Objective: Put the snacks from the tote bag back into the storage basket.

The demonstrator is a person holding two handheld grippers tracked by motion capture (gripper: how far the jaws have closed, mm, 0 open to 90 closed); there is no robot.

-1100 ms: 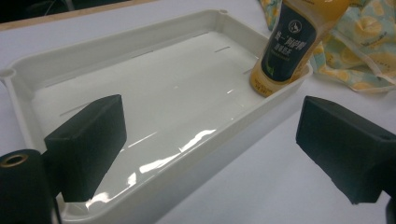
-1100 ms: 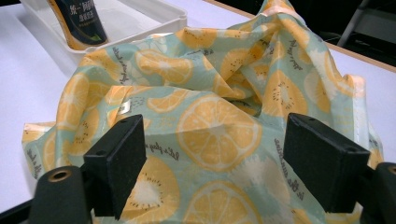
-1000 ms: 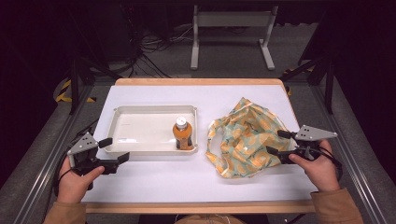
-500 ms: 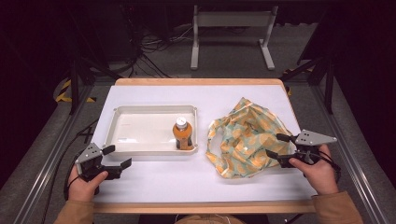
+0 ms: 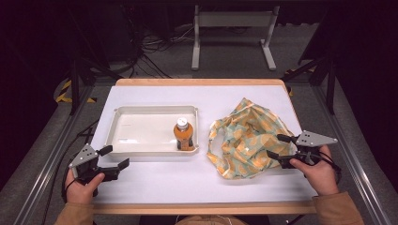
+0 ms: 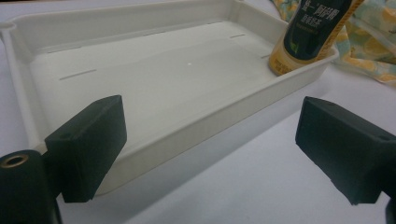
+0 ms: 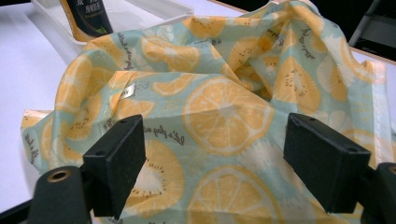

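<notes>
A white tray (image 5: 141,112) lies left of centre on the table; an orange drink bottle (image 5: 183,134) with a white cap stands upright in its near right corner. A crumpled cloth bag (image 5: 248,136) printed with orange slices lies to the right. My left gripper (image 5: 115,158) is open near the table's front left, just short of the tray's (image 6: 196,135) near wall, with the bottle (image 6: 310,32) beyond. My right gripper (image 5: 277,146) is open at the bag's right edge, its jaws over the fabric (image 7: 219,116) with nothing pinched.
The white tabletop (image 5: 187,183) has free room in front of the tray and the bag. Metal rails run along both sides of the table. A grey frame stand (image 5: 232,28) and cables sit on the floor beyond the far edge.
My left gripper has drawn back toward the table's front left corner, away from the tray. My right gripper has shifted slightly nearer the front by the bag.
</notes>
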